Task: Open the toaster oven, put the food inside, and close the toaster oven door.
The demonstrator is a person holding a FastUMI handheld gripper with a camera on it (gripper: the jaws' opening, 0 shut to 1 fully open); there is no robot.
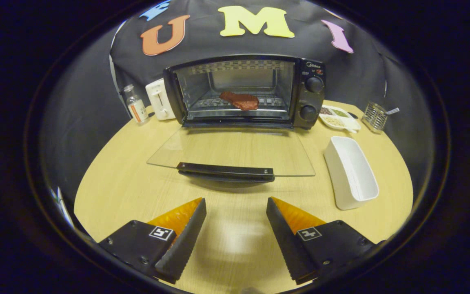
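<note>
I read "Midea" on toaster oven (245, 92) | steak (240, 100) on rack, long axis sideways | door (231, 153) flat on counter (116, 183) | my tool (236, 208) released, empty.

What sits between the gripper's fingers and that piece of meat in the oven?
In the gripper view, beyond the open gripper comes bare table, then the lowered glass door with its handle, before the meat on the rack.

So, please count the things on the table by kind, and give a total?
Appliances: 2, toaster oven, white toaster
Food: 1, steak
Bottles: 1
Dishes and holders: 3, white bin, snack tray, wire basket
Total: 7
</note>
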